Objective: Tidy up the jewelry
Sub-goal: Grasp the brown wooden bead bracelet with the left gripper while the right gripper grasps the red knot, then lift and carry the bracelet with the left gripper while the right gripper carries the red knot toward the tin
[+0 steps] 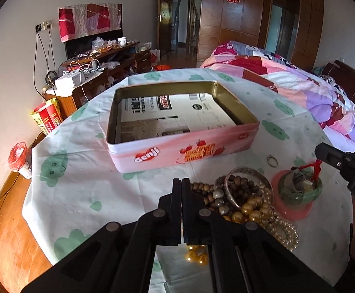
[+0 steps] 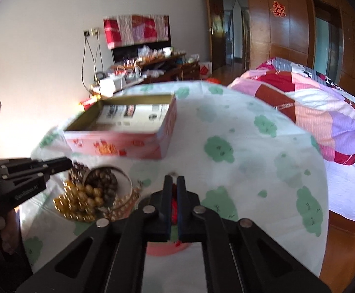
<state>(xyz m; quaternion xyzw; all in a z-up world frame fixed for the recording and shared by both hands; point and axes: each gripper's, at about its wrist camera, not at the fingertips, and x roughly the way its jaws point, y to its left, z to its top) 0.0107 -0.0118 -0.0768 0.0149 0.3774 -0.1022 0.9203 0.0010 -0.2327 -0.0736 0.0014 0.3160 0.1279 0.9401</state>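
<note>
Your left gripper (image 1: 182, 183) sits nearest, jaws pressed together on nothing I can see, beside the bead heap (image 1: 241, 202) on the tabletop (image 1: 79, 195); beyond stands the open pink tin (image 1: 177, 151); those strands look loose and slippery, so pinch a bunched section; rightward, your right gripper (image 2: 174, 183) is clamped on a red cord (image 2: 174, 205) above the jade bangle (image 1: 299, 193).

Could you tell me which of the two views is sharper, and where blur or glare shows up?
Left wrist view: sharp; the pink tin and bead pile read crisply, with warm sunlight glare on the bare wooden table edge. Right wrist view: motion-blurred; the pink tin and bead pile are smeared, and the wall at left is blown out.
</note>
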